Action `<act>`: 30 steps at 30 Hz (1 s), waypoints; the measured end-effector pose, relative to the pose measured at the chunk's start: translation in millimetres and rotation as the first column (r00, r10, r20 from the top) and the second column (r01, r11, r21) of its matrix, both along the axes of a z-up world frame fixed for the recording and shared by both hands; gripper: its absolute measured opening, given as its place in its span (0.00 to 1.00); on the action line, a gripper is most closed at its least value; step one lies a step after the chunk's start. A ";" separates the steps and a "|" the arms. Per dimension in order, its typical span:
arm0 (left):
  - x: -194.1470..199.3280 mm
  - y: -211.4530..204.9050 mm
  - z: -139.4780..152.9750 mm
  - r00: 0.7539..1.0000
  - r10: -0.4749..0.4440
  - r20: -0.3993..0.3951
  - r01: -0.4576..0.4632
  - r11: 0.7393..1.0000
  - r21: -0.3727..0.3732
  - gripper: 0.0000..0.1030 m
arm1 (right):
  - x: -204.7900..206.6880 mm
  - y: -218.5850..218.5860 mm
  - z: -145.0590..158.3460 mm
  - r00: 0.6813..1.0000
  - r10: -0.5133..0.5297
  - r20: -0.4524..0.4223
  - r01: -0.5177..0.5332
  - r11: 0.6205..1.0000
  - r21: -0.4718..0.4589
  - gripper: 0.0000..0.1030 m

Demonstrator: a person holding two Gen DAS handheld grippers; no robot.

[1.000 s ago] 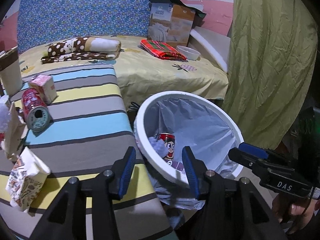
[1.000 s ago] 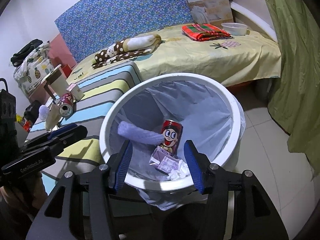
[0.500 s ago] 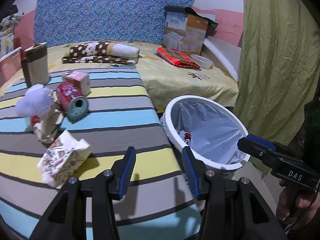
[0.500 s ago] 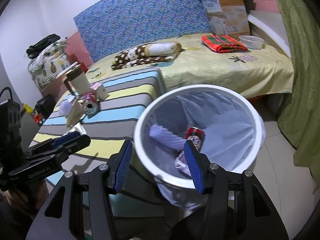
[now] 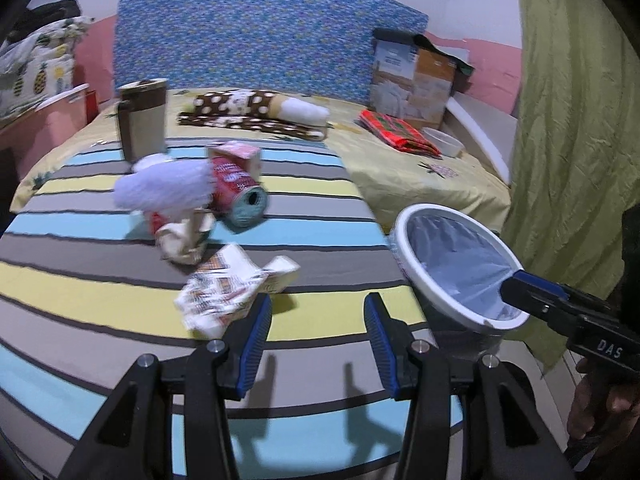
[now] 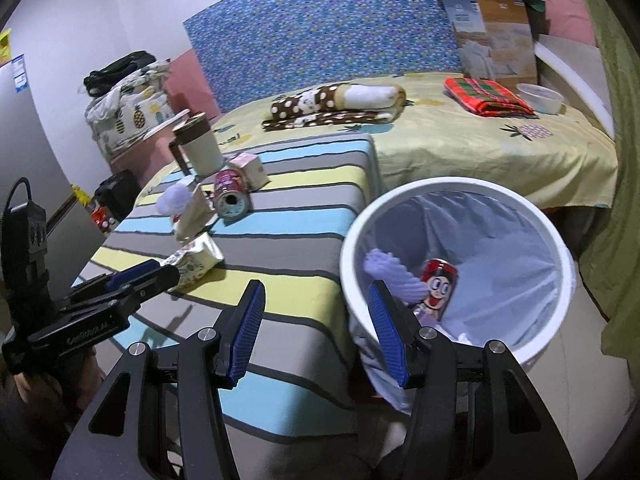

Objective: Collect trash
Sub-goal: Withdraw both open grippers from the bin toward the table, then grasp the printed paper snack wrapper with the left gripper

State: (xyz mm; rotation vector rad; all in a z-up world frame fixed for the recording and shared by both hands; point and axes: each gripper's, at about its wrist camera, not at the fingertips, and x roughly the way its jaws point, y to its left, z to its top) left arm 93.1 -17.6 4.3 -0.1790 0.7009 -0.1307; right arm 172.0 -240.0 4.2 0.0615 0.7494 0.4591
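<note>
A white trash bin (image 6: 452,190) with a bag liner stands beside the striped table; it holds a red can (image 6: 438,286), a purple roll and paper scraps. It also shows in the left wrist view (image 5: 408,260). On the table lie a crumpled printed wrapper (image 5: 232,286), a crumpled paper bag (image 5: 184,238), a white fluffy ball (image 5: 164,190), a red can on its side (image 5: 240,194) and a small pink carton (image 5: 236,156). My left gripper (image 5: 318,336) is open and empty, just right of the wrapper. My right gripper (image 6: 316,326) is open and empty, near the bin's rim.
A cream mug with a brown lid (image 5: 142,120) stands at the table's far left. Behind is a bed (image 6: 480,144) with a spotted blanket, a red plaid cloth, a white bowl and a cardboard box. A green curtain (image 5: 576,120) hangs at the right.
My left gripper has swung left from over the bin to over the table, close to the wrapper. My right gripper has pulled back from the bin, so more of the table shows.
</note>
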 end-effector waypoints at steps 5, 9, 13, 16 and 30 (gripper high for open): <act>-2.7 24.8 -3.0 0.998 0.068 -0.002 -0.068 0.998 -0.002 0.48 | -0.1 13.7 -0.1 0.999 0.034 -0.003 -0.034 0.999 -0.001 0.54; -1.5 39.9 -6.4 0.995 0.099 -0.006 -0.099 0.995 -0.004 0.48 | 0.9 21.1 -0.4 0.999 0.054 -0.006 -0.054 0.999 -0.005 0.54; 0.7 47.5 -11.6 0.995 0.101 -0.014 -0.101 0.995 -0.008 0.48 | 1.9 25.8 -1.6 0.998 0.064 -0.012 -0.064 0.998 -0.008 0.54; 4.5 44.3 -15.7 0.997 0.069 -0.020 -0.069 0.998 0.008 0.48 | 2.5 27.8 -2.2 0.998 0.065 -0.019 -0.065 0.998 -0.009 0.54; 29.5 18.8 -32.5 0.998 -0.042 -0.053 0.049 0.989 0.139 0.35 | 9.7 36.6 -7.4 0.997 0.069 -0.040 -0.070 0.997 -0.014 0.54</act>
